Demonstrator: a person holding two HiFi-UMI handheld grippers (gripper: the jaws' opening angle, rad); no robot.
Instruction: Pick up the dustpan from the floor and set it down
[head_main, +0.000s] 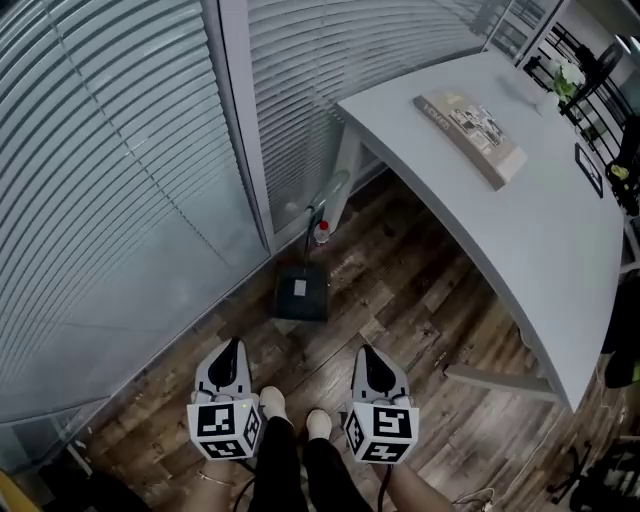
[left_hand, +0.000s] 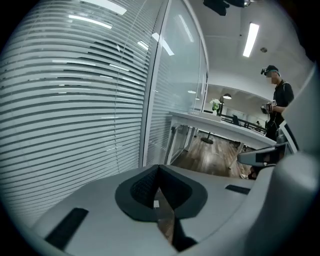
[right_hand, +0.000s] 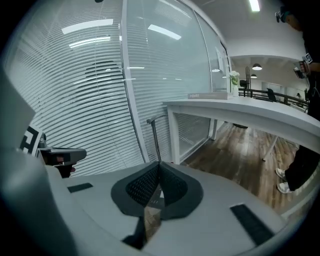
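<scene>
The dustpan (head_main: 302, 292) lies on the wood-plank floor (head_main: 410, 300) just left of the head view's centre, well apart from both grippers. Its dark, square, shallow pan sits flat on the boards and has a small pale label on top. Its thin grey handle (head_main: 328, 195) rises toward the upper middle of the frame, beside the white table leg (head_main: 347, 165).

The left gripper (head_main: 233, 348) and the right gripper (head_main: 366, 353) sit side by side in the lower middle of that view, tips pointing up-frame. The pan lies above and between them and touches neither. Each gripper is a smooth grey shell with dark tips, and each has a cube of black-and-white square markers at its rear.

In the left gripper view the left gripper (left_hand: 159, 169) is clenched. Its dark ribbed pads meet tip to tip with nothing between them. In the right gripper view the right gripper (right_hand: 160, 166) is closed the same way and is also empty. There the dustpan's handle (right_hand: 154, 137) shows as a slim upright pole just above the jaw tips, in front of the blinds (right_hand: 75, 100).

A small bottle (head_main: 321, 232) with a red cap stands by the foot of the handle. The white table (head_main: 560, 250), smooth with a curved edge, fills the upper right of the head view, and a flat book (head_main: 470, 135) lies on it. Horizontal slatted blinds behind glass cover the left of that view.
</scene>
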